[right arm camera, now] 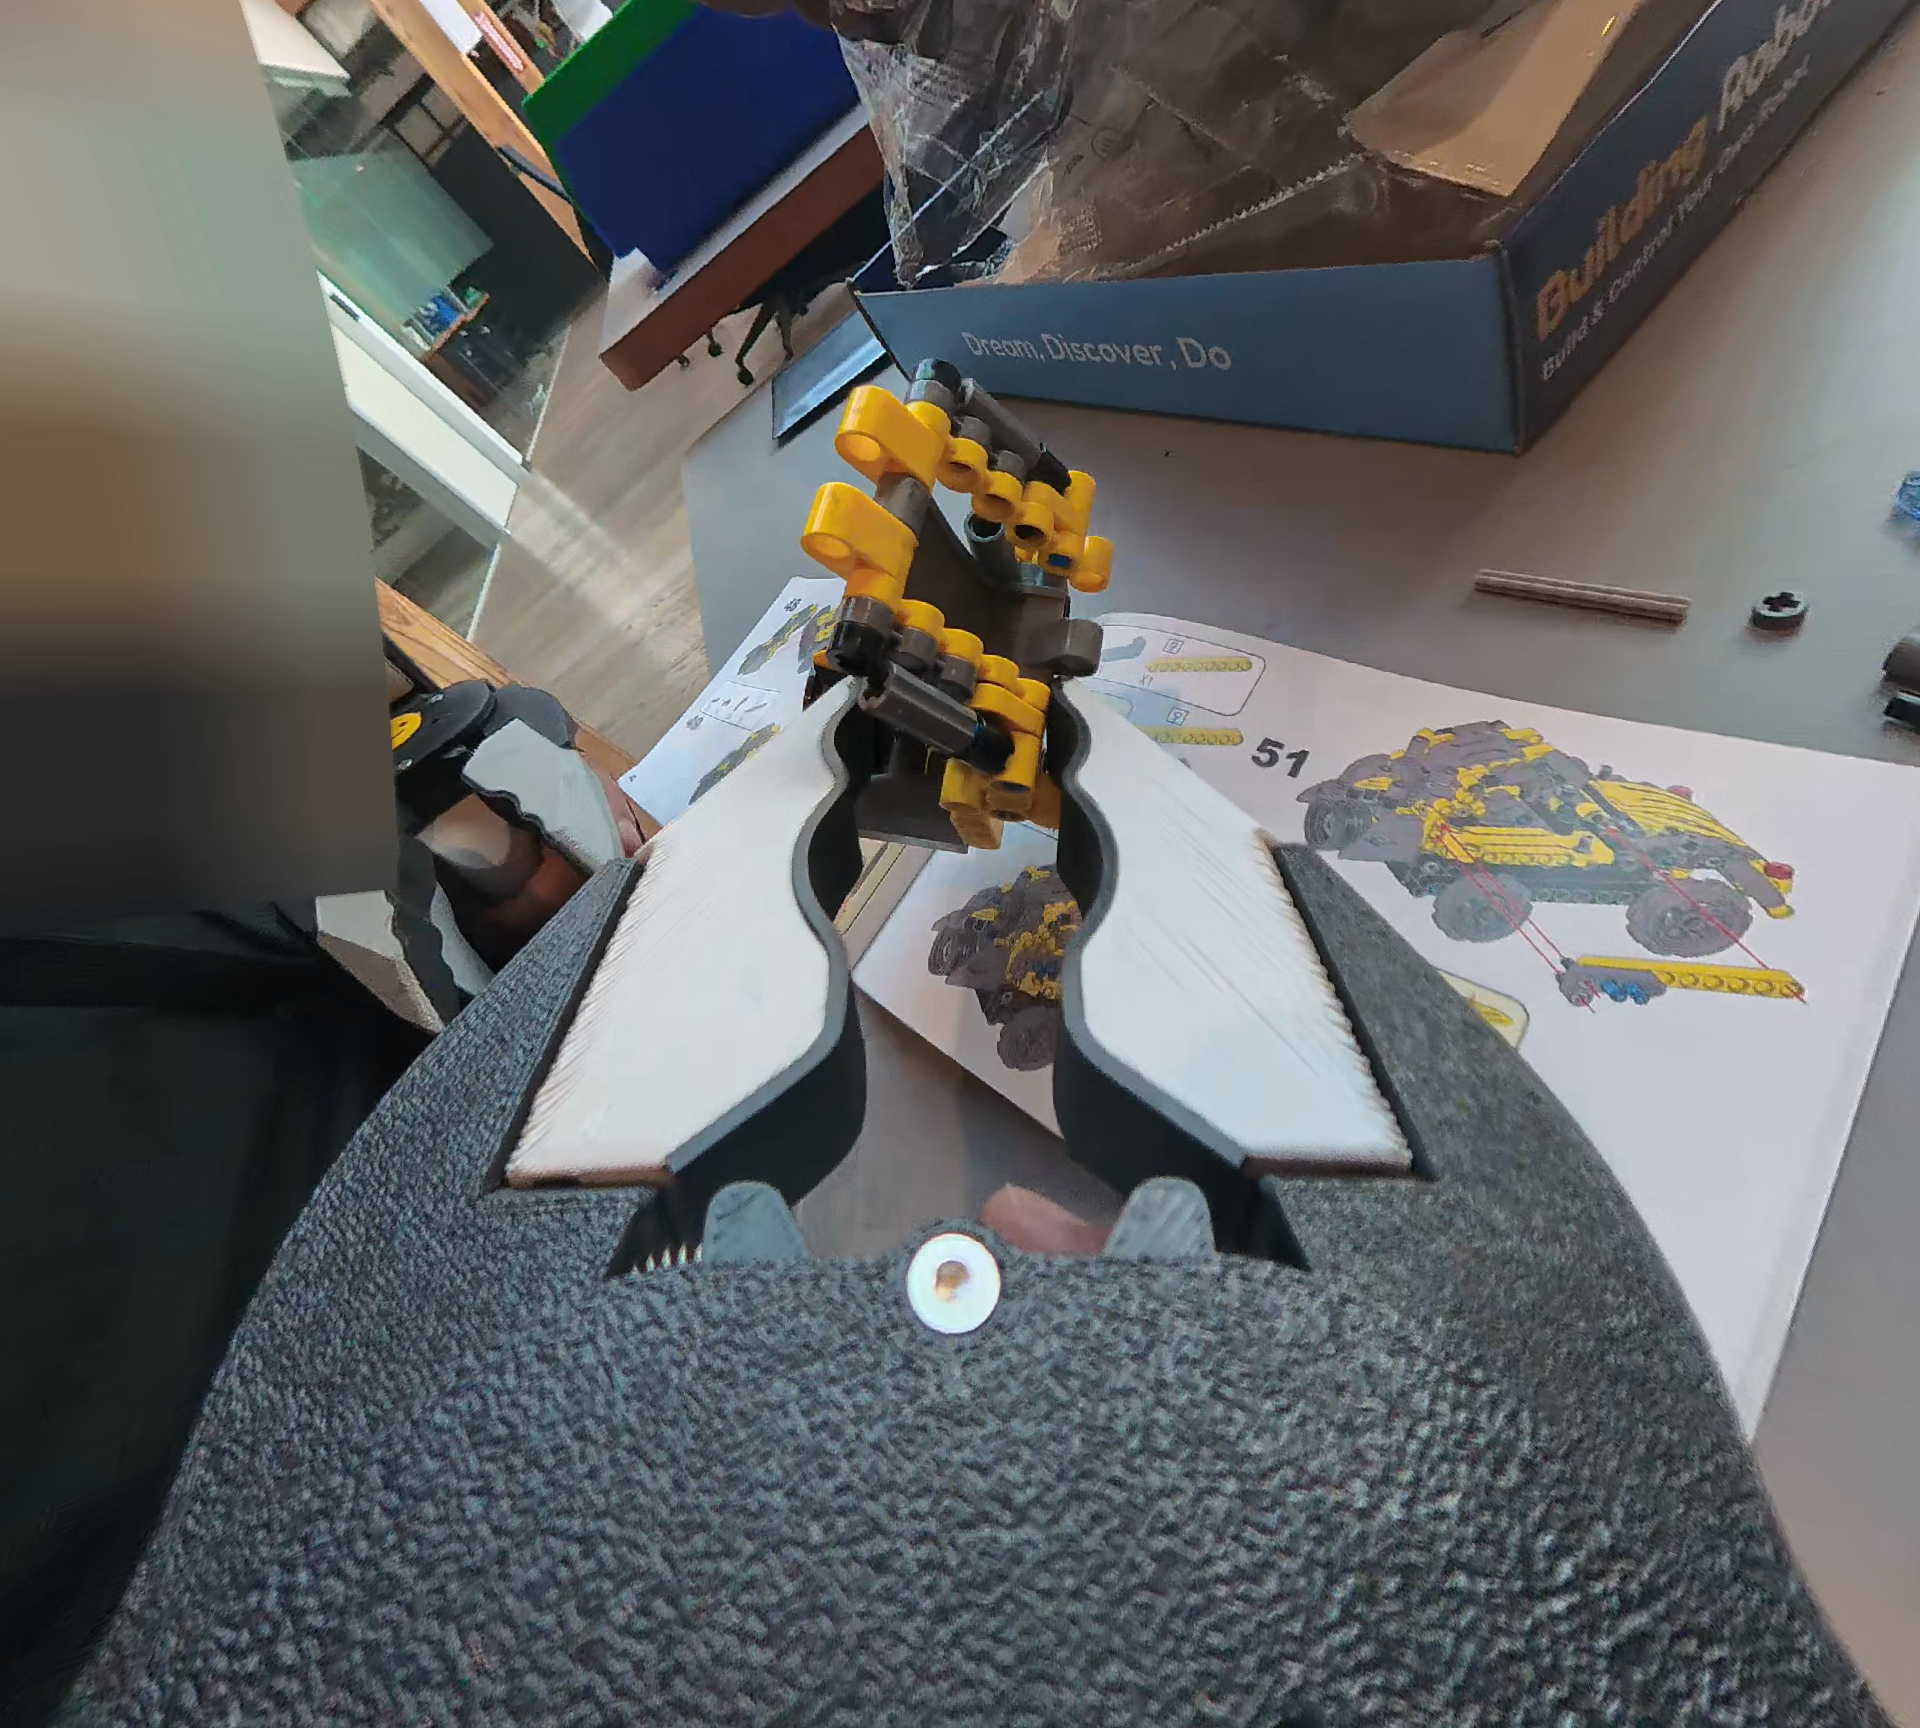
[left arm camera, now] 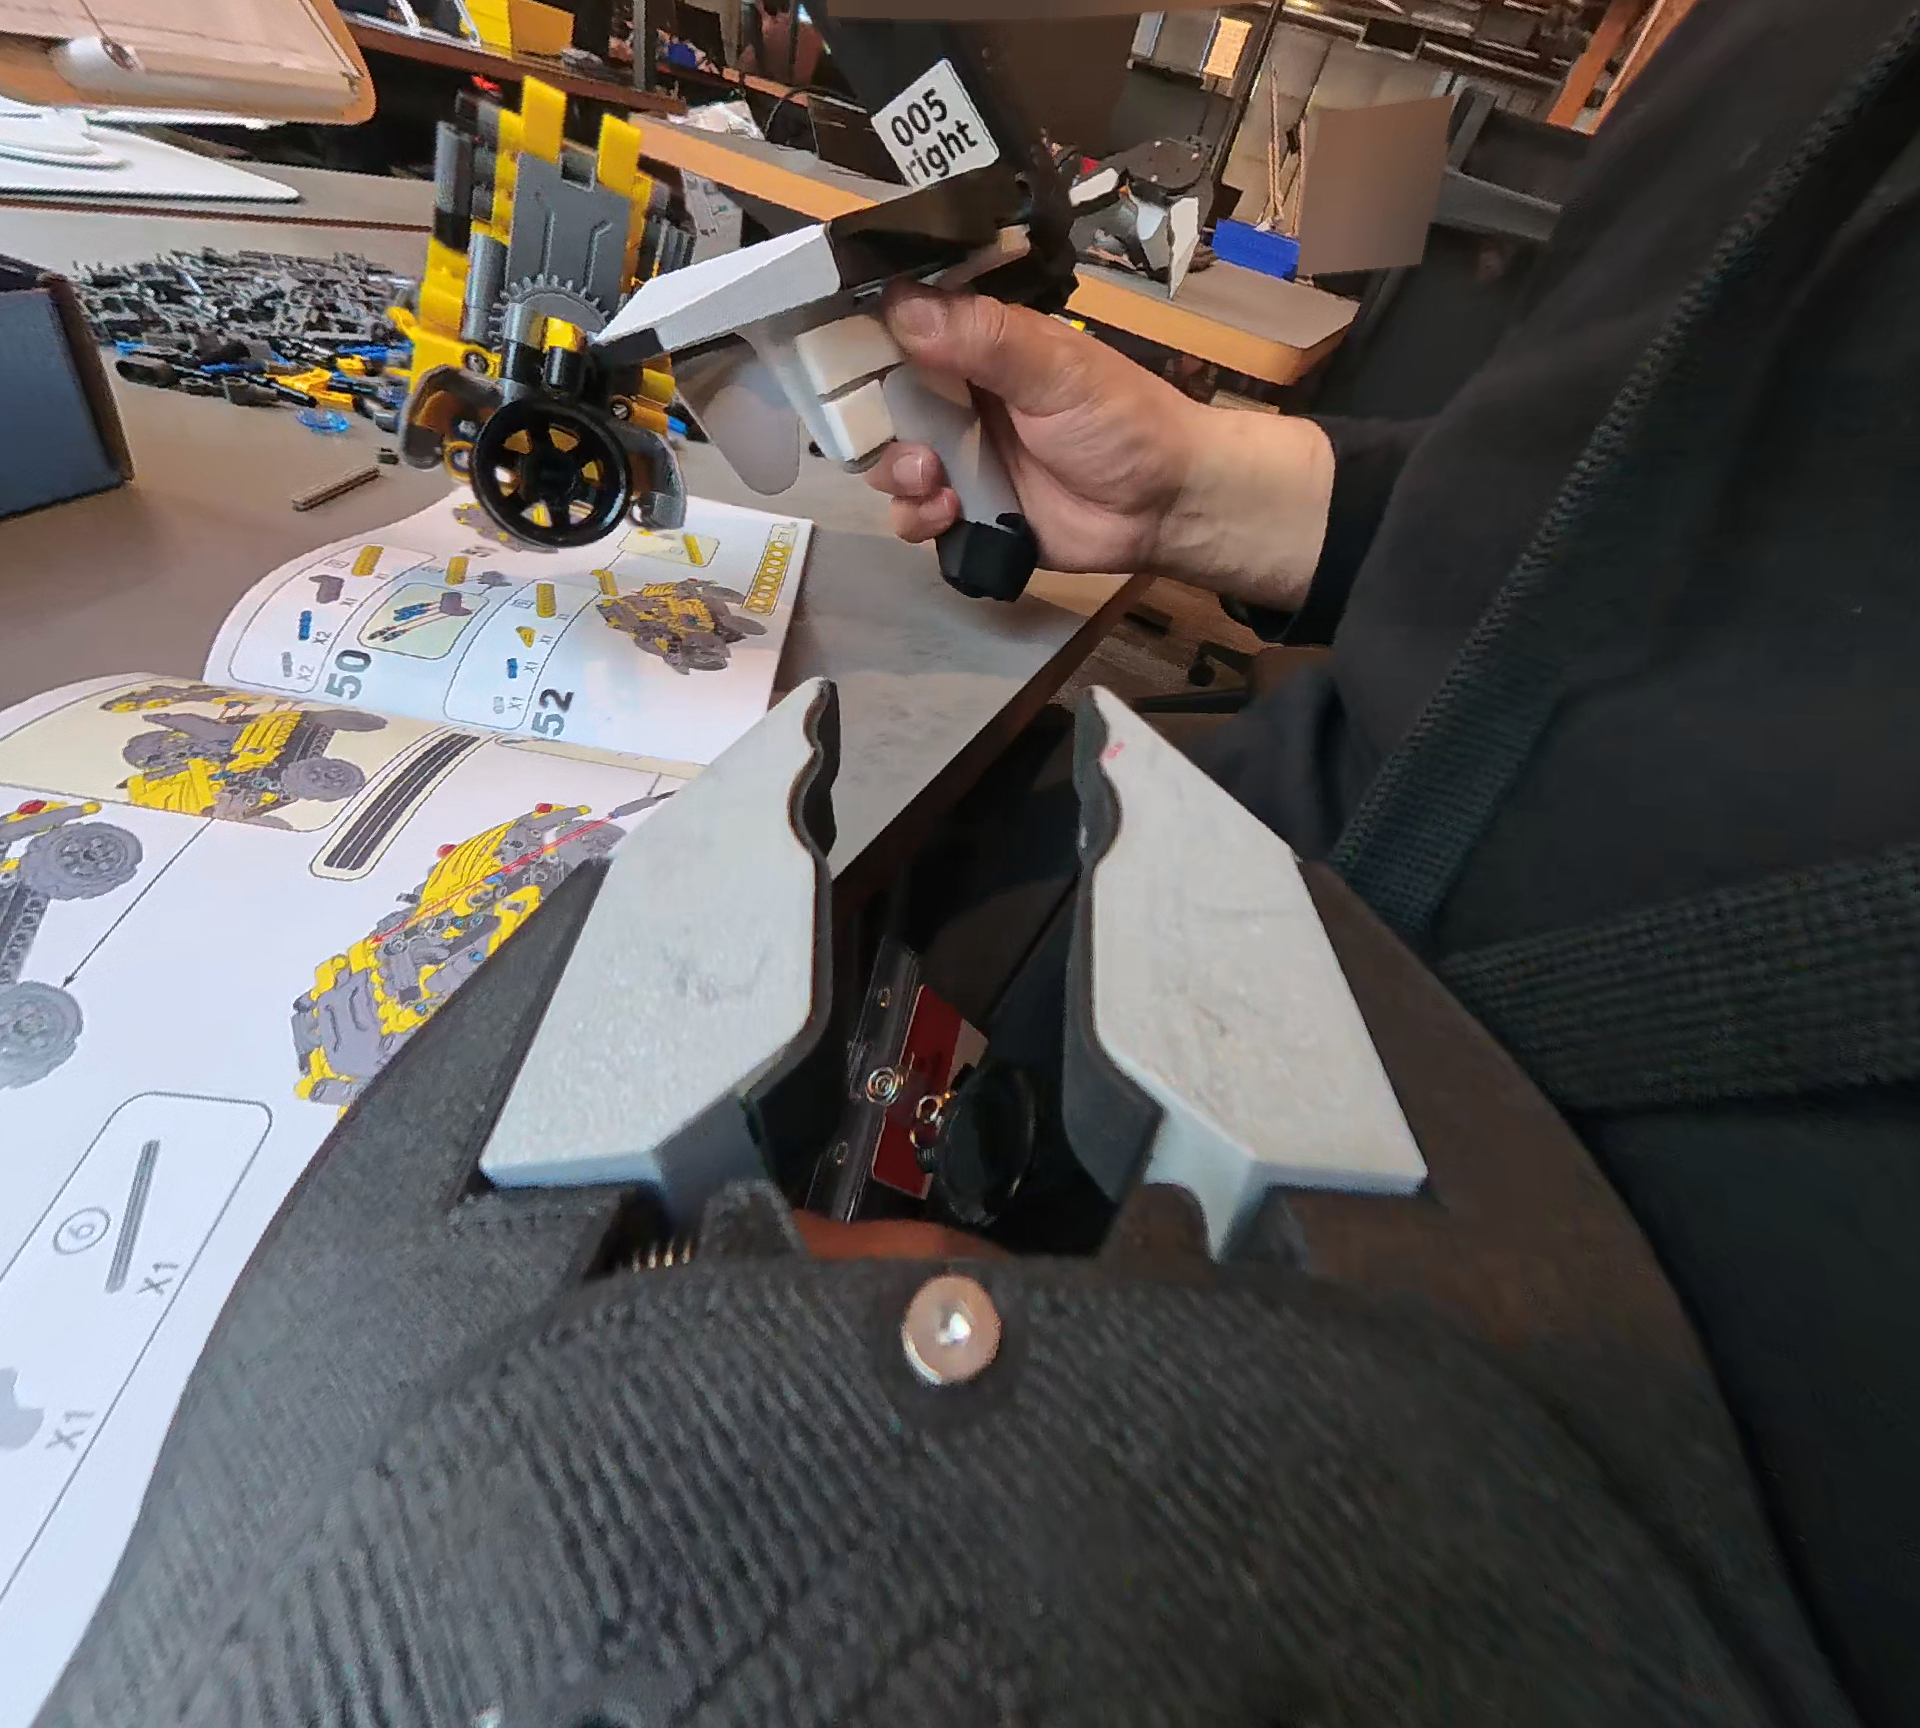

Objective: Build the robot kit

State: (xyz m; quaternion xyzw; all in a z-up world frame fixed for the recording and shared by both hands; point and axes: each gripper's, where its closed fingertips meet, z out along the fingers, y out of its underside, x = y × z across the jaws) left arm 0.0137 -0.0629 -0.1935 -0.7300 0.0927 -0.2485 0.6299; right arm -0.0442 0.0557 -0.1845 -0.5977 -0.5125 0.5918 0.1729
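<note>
I read the right gripper point(right arm camera: 956, 722) as closed on the yellow and grey brick model point(right arm camera: 961, 629): its two white fingers point(right arm camera: 727, 951) pinch the lower end of the model at their tips, and the rest of the model projects forward toward 12 o'clock in the right wrist view, its long axis roughly in line with the fingers and leaning slightly to 1 o'clock. The model is held clear above the table point(right arm camera: 1299, 525), over the open instruction booklet point(right arm camera: 1558, 1003). In the left wrist view the same model point(left arm camera: 540, 328) sits at about 10 o'clock, well apart from the left gripper point(left arm camera: 951, 774), so the right hand point(left arm camera: 1049, 442) is the nearer one by far. The left fingers point(left arm camera: 686, 940) stand moderately apart and hold nothing; they point toward the person's dark clothing at the table edge. The model shows yellow beams, grey panels, a grey gear and one black spoked wheel point(left arm camera: 545, 457) on its lower end. Loose dark parts point(left arm camera: 239, 307) lie beyond it at 10 o'clock.
</note>
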